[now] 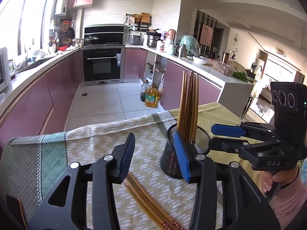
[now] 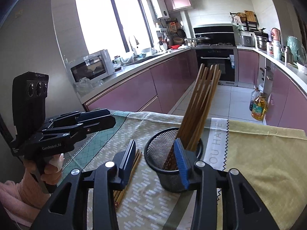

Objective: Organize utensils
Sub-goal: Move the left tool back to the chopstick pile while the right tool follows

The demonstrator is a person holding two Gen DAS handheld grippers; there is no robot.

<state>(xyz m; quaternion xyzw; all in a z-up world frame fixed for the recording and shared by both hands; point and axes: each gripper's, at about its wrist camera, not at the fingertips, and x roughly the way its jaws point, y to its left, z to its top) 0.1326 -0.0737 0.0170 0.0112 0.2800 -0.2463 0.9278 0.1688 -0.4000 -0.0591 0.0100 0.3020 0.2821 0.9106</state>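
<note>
Surface: a table spread with a patterned cloth point(image 1: 99, 134) of pale brick-like dashes, a teal-and-grey diamond band on its left side and a mustard-yellow panel point(image 2: 259, 153) on the right.
Lettering: grey capitals on a white strip with a zigzag edge point(image 2: 217, 143), centre right of the right wrist view.
Standing on it: a black wire-mesh cylindrical holder point(image 1: 170, 161), right of centre, upright, with brown wooden chopsticks point(image 1: 187, 105) leaning inside.
Lying on it: a loose bundle of brown wooden chopsticks with red patterned ends point(image 1: 147, 205), flat on the cloth, lower centre, just left of the holder.
</note>
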